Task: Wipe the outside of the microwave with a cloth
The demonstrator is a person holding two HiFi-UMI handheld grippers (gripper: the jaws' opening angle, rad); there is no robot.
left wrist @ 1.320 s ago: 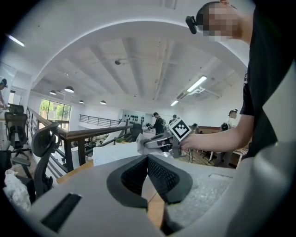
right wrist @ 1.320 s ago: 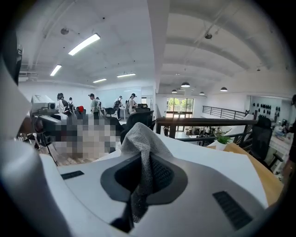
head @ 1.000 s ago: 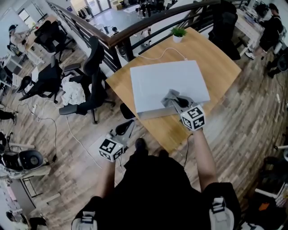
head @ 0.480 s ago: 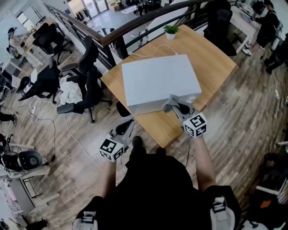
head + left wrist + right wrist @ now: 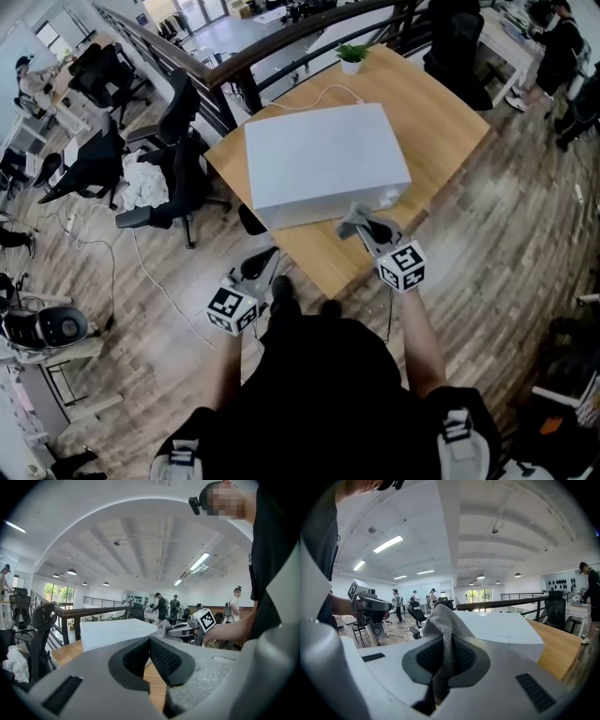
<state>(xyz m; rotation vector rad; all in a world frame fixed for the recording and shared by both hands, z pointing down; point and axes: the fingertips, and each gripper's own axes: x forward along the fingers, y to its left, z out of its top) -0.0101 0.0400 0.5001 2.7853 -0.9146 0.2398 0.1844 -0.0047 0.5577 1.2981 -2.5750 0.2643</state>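
A white microwave point(image 5: 319, 159) sits on a wooden table point(image 5: 441, 122). It also shows in the left gripper view point(image 5: 112, 632) and the right gripper view point(image 5: 501, 625). My right gripper point(image 5: 360, 225) is shut on a grey cloth point(image 5: 443, 620), held just in front of the microwave's front face near its right corner. The cloth point(image 5: 354, 221) sticks up out of the jaws. My left gripper point(image 5: 259, 267) hangs below the table's front-left edge, away from the microwave, its jaws closed together on nothing point(image 5: 149, 660).
A small potted plant point(image 5: 352, 58) stands at the table's far corner, with a white cable point(image 5: 323, 94) running behind the microwave. Black office chairs point(image 5: 178, 159) and a railing point(image 5: 281, 47) lie to the left and behind. Wooden floor surrounds the table.
My right gripper with the cloth has drawn back off the microwave's top, down past its front edge. The left gripper has hardly moved.
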